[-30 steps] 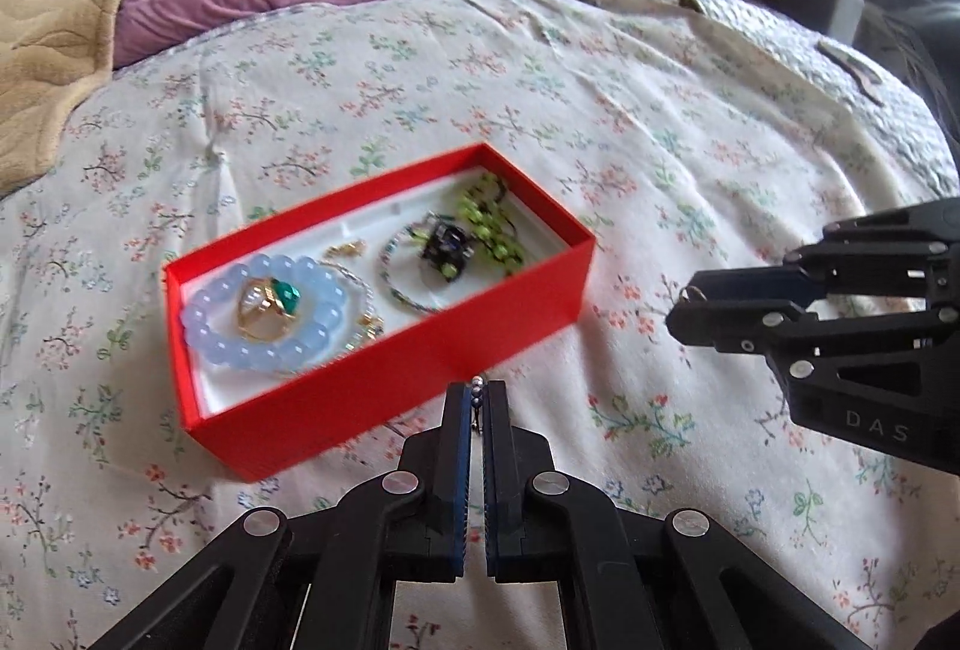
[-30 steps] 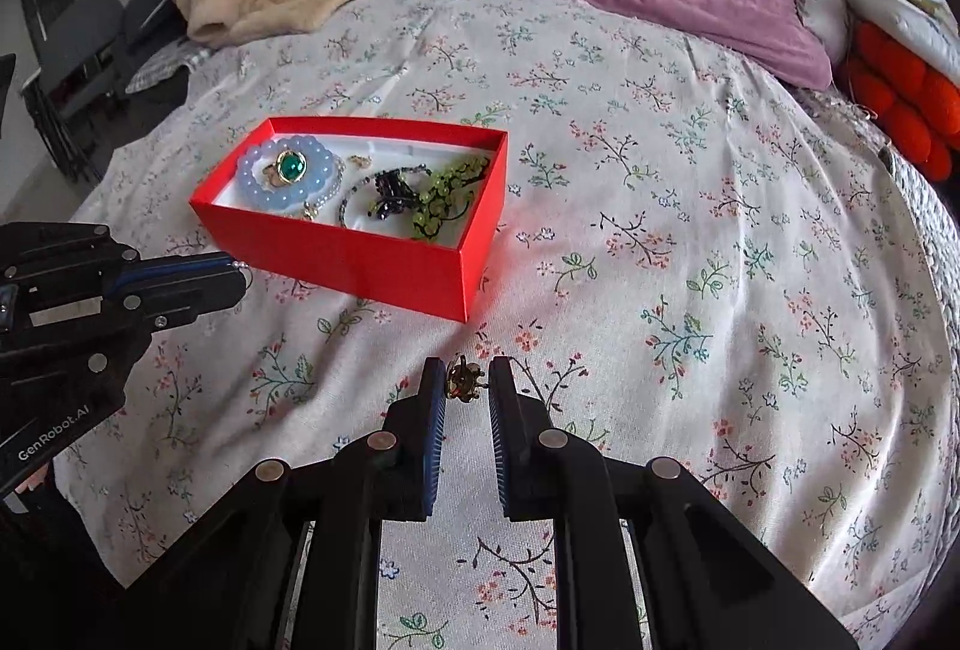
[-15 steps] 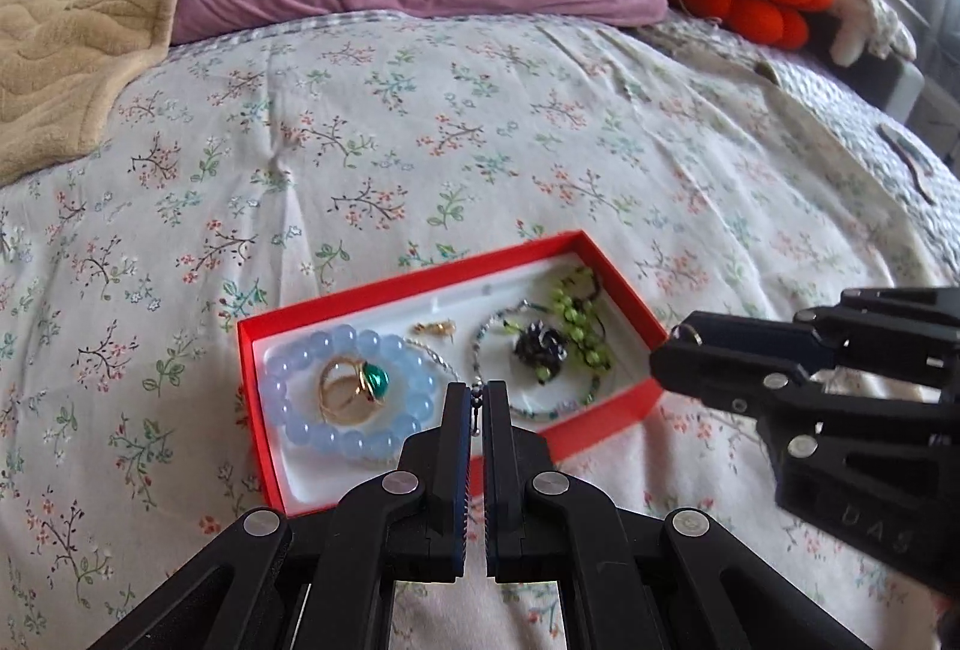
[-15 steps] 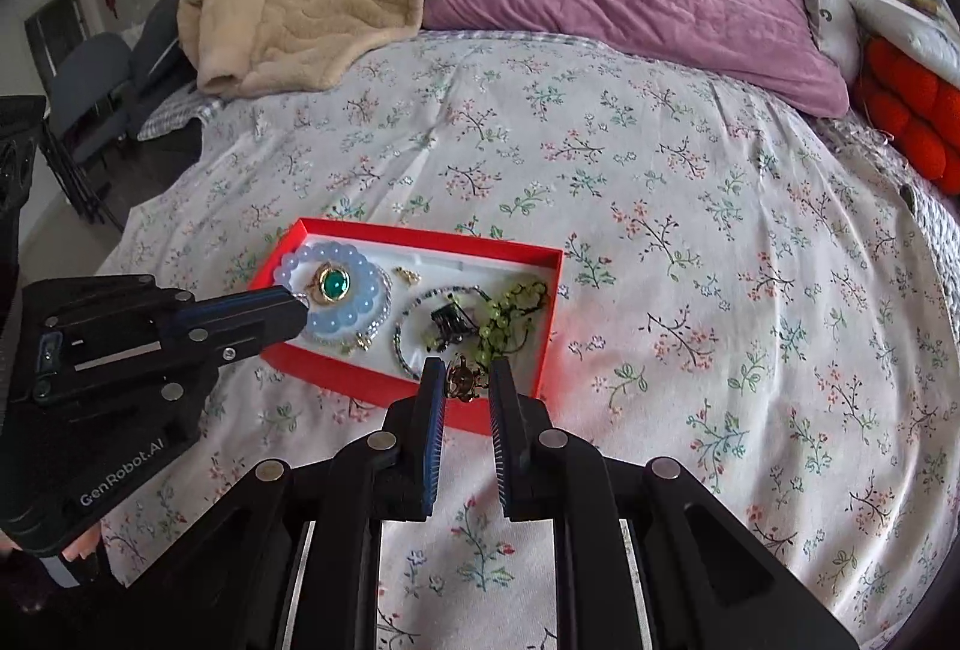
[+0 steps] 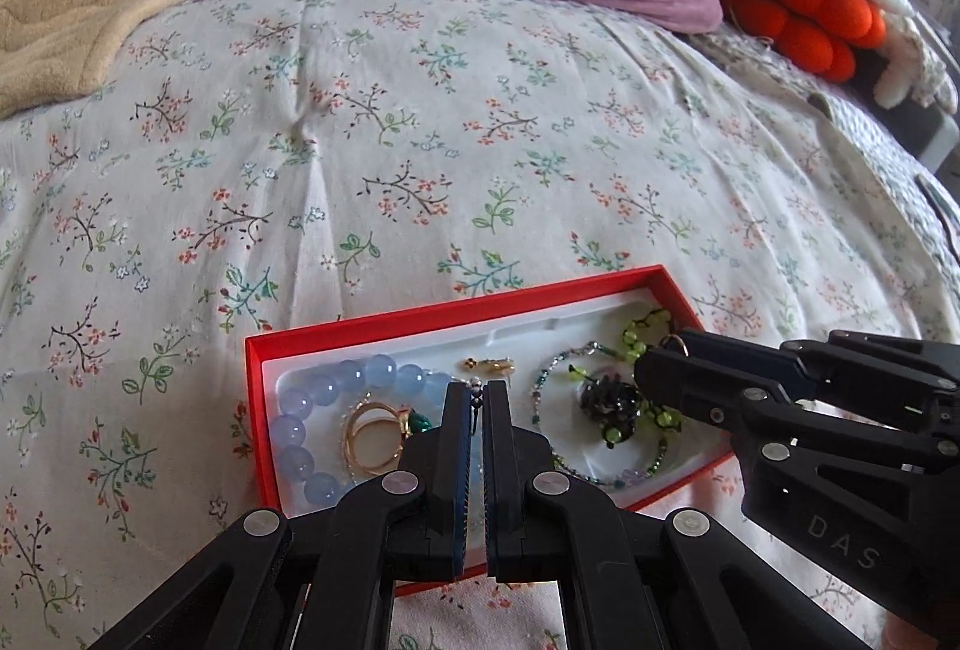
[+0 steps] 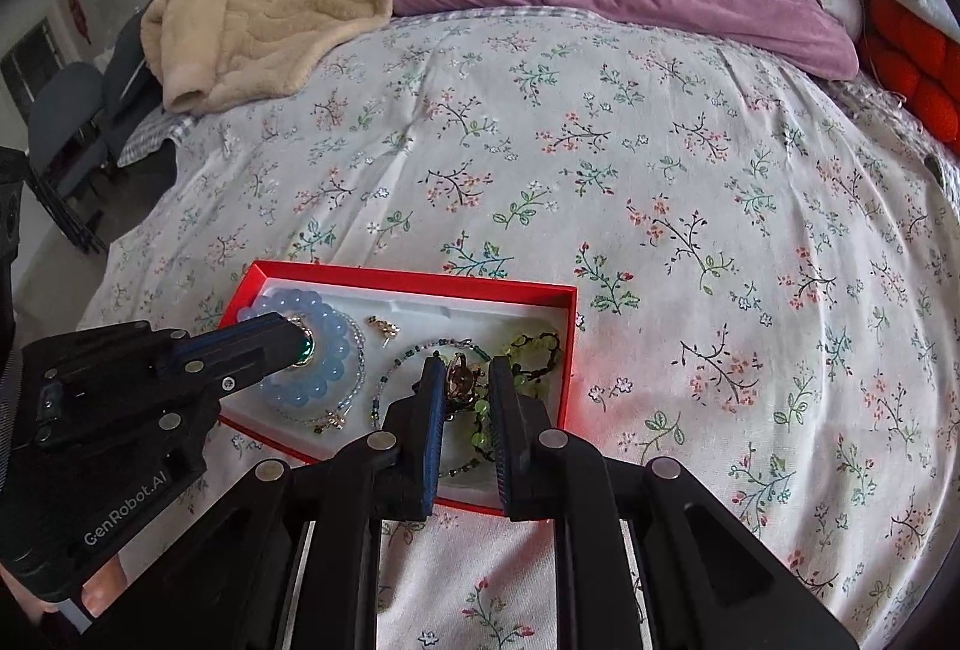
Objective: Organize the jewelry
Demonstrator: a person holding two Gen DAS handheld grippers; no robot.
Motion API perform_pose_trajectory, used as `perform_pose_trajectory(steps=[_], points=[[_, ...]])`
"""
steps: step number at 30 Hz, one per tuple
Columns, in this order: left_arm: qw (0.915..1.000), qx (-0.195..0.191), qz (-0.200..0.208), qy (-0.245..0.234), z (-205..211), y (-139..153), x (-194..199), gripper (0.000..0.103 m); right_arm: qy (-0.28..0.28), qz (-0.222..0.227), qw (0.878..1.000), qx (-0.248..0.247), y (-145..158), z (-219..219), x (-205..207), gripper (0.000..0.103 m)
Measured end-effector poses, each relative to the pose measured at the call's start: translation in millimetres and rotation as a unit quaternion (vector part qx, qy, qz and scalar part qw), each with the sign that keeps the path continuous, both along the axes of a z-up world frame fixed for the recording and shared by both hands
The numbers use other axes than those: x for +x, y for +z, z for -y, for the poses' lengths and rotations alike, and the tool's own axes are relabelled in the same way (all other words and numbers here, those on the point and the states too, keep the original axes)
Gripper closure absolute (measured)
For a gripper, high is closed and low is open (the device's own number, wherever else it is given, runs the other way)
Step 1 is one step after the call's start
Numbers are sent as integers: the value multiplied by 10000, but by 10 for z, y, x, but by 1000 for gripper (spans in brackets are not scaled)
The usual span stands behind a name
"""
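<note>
Both claws over the red jewelry box on the bed.
Left claw pinches a small beaded piece above the blue bracelet; only the right wrist view shows the right claw narrowly gripping a gold ring over the green beads.

My right gripper pinches a brownish ring above the red box. My left gripper reaches in from the left over the blue bead bracelet.
</note>
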State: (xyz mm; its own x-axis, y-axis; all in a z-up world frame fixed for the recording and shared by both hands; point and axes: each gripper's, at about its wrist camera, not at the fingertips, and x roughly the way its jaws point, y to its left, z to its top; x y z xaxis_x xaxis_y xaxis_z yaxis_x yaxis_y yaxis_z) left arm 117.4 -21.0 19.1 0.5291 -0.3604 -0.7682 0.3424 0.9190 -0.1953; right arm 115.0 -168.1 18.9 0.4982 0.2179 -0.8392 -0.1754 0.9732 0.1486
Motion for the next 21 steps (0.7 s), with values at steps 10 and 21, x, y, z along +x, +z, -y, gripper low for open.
perform_pose_trajectory(steps=[10, 21], points=[[9999, 21, -38, 110, -103, 73, -31, 83, -13, -91, 9991, 415, 14, 72, 61, 69], [9972, 390, -278, 583, -300, 100, -271, 45, -111, -16, 9997, 226, 236, 189, -218, 47]])
